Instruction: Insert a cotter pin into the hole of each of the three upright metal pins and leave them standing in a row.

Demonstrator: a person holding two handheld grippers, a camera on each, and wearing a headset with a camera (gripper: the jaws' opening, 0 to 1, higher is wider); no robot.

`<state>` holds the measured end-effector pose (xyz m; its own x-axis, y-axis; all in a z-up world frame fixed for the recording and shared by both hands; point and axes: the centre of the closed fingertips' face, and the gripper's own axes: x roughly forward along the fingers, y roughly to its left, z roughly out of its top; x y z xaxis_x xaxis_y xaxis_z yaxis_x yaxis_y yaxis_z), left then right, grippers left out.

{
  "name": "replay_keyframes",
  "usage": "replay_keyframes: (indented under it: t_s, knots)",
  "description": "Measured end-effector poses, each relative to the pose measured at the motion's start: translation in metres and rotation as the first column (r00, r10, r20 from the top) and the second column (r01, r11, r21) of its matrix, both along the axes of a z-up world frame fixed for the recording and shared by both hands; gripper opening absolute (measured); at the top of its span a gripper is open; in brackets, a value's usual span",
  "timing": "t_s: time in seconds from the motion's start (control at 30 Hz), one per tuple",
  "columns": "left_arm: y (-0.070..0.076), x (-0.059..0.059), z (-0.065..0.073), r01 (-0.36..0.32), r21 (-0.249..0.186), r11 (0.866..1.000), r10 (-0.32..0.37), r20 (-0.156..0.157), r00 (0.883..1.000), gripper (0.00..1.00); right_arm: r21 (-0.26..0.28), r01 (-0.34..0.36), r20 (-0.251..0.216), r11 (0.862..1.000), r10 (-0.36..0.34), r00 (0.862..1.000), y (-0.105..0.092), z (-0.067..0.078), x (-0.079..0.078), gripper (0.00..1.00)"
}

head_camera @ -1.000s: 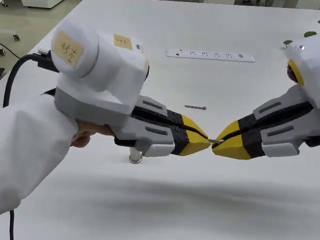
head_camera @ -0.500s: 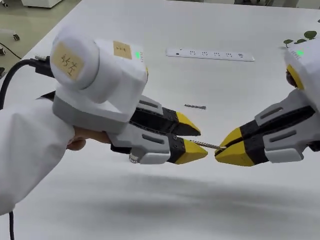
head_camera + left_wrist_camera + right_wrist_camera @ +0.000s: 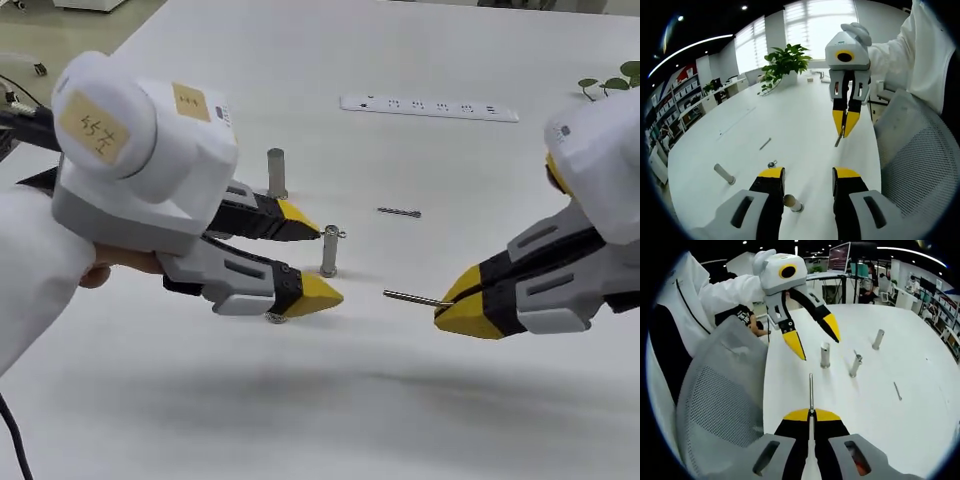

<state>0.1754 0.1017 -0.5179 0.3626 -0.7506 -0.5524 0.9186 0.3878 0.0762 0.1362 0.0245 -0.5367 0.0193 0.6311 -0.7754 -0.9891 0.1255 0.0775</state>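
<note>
My right gripper [image 3: 452, 301] is shut on a thin cotter pin [image 3: 412, 297] that sticks out to the left above the table; it juts from my jaws [image 3: 811, 413] as cotter pin [image 3: 810, 390]. My left gripper [image 3: 314, 260] is open with nothing in it, a short way left of the pin's free end. Three upright metal pins stand on the white table: the far pin [image 3: 276, 173], the middle pin [image 3: 329, 250] with a cotter pin through its top, and a near pin [image 3: 272, 317] mostly hidden under the left gripper, seen between its jaws [image 3: 792, 203].
A loose cotter pin [image 3: 400, 212] lies on the white table [image 3: 420, 400] beyond the grippers. A white power strip [image 3: 430, 108] lies at the back, and a green plant [image 3: 612, 78] stands at the far right. A mesh chair [image 3: 720, 405] is beside the table.
The left gripper has opened, let go of the cotter pin's end and drawn back to the left. The right gripper still holds the pin. The upright pins have come into sight.
</note>
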Motion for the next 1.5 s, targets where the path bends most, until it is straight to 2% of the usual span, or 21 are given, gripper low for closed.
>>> replay_keyframes:
  t_s: [0.13, 0.2, 0.67, 1.0, 1.2, 1.27, 1.43, 1.5]
  knots:
    - [0.007, 0.001, -0.006, -0.008, 0.026, 1.0, 0.008, -0.001, 1.0, 0.34, -0.023, 0.018, 0.004, 1.0, -0.018, 1.0, 0.003, -0.005, 0.004, 0.0]
    - [0.011, 0.002, -0.008, -0.022, 0.025, 0.999, 0.022, -0.012, 1.0, 0.33, -0.041, 0.036, -0.008, 0.999, -0.036, 0.999, 0.005, -0.008, 0.006, 0.0]
    - [0.032, 0.005, -0.024, -0.066, 0.03, 0.997, 0.067, -0.034, 0.997, 0.26, -0.078, 0.054, -0.012, 0.996, -0.055, 0.998, 0.026, -0.016, 0.012, 0.0]
    - [0.035, 0.01, -0.034, -0.076, 0.029, 0.997, 0.077, -0.05, 0.996, 0.22, -0.105, 0.063, -0.022, 0.992, -0.065, 0.998, 0.037, -0.025, 0.016, 0.0]
    - [0.035, 0.012, -0.035, -0.075, 0.004, 0.997, 0.075, -0.062, 0.995, 0.16, -0.106, 0.059, -0.022, 0.993, -0.062, 0.998, 0.043, -0.026, 0.02, 0.0]
    - [0.034, 0.011, -0.036, -0.074, -0.001, 0.997, 0.073, -0.075, 0.994, 0.14, -0.105, 0.058, -0.023, 0.993, -0.06, 0.998, 0.046, -0.027, 0.021, 0.0]
    - [0.036, 0.014, -0.036, -0.084, -0.012, 0.996, 0.083, -0.073, 0.994, 0.1, -0.1, 0.053, -0.026, 0.994, -0.055, 0.998, 0.054, -0.028, 0.022, 0.0]
    - [0.036, 0.013, -0.036, -0.09, -0.017, 0.996, 0.088, -0.097, 0.991, 0.1, -0.097, 0.053, -0.028, 0.994, -0.055, 0.998, 0.057, -0.028, 0.023, 0.0]
